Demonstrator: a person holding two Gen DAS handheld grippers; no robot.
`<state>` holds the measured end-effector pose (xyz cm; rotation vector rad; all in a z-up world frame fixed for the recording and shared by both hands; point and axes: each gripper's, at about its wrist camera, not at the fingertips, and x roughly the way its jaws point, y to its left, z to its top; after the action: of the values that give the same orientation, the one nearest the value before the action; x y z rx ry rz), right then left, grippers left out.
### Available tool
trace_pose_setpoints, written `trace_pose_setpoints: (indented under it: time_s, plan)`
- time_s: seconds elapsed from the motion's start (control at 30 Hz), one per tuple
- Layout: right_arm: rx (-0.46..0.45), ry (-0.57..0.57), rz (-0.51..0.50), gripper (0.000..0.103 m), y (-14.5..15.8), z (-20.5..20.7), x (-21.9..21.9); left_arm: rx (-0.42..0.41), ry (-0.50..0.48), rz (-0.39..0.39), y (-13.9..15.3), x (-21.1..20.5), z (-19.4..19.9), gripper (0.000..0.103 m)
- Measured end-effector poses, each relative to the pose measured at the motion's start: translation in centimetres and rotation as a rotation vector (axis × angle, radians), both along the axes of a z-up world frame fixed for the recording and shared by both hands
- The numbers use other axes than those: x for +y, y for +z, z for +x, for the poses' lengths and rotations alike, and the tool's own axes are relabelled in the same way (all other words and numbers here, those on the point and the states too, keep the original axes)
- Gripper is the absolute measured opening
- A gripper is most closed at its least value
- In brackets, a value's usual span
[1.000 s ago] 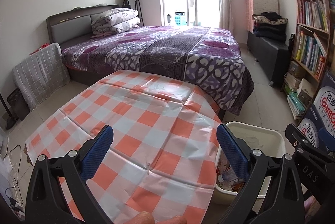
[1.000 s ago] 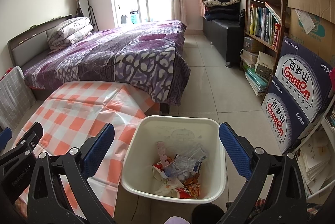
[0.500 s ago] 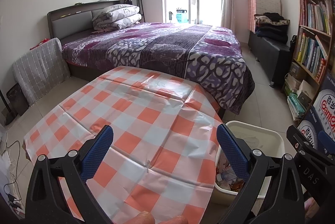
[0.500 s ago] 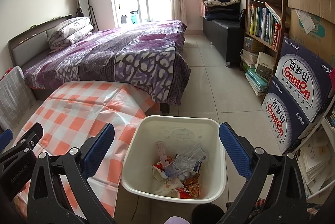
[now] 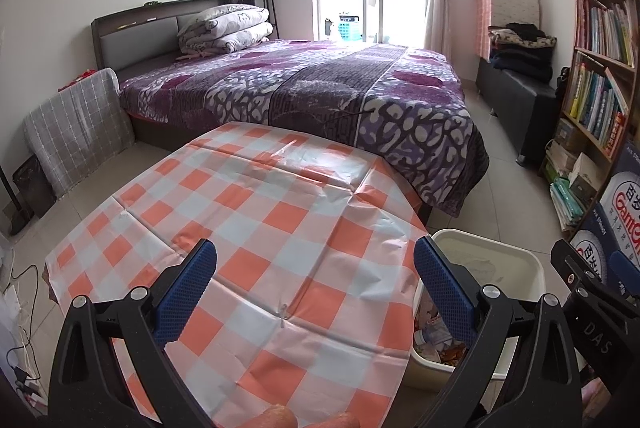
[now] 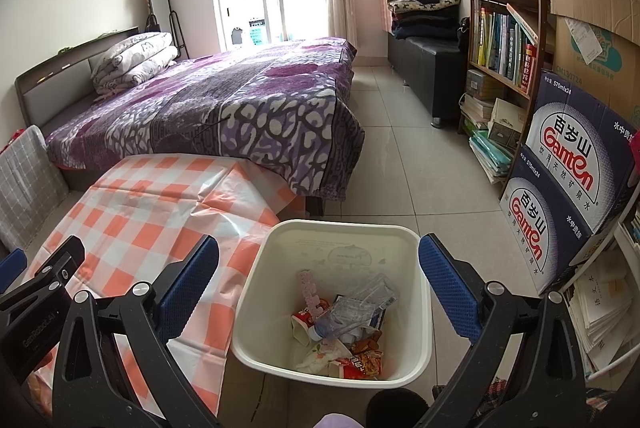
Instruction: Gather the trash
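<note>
A white bin [image 6: 280, 332] stands on the floor beside the checked table and holds trash: a crushed clear plastic bottle [image 6: 356, 308], red snack wrappers [image 6: 360, 364] and crumpled paper. My right gripper [image 6: 318, 292] hangs above the bin, open, with nothing between its blue pads. My left gripper [image 5: 316, 288] is open over the orange and white checked tablecloth [image 5: 256, 228], also holding nothing. The bin [image 5: 520, 268] shows at the lower right of the left wrist view, partly hidden by the table edge and the gripper.
A bed with a purple cover [image 6: 224, 108] lies beyond the table. A bookshelf [image 6: 504, 28] and stacked water cartons [image 6: 560, 188] line the right wall. Tiled floor [image 6: 404, 168] runs between bed and shelf. Cables [image 5: 20, 308] lie on the floor at left.
The left wrist view has tilted up slightly, so the table sits lower in frame. The right gripper and the bin's contents have not moved.
</note>
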<state>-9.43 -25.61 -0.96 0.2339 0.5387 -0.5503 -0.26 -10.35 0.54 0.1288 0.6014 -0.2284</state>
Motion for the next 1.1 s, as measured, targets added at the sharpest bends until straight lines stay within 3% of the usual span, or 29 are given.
trace_pose_setpoints:
  time_s: [1.1]
  plan:
    - [0.008,0.002,0.008,0.096,0.1,0.2,-0.2,0.025,0.015,0.016,-1.3,0.6,-0.1,0.096]
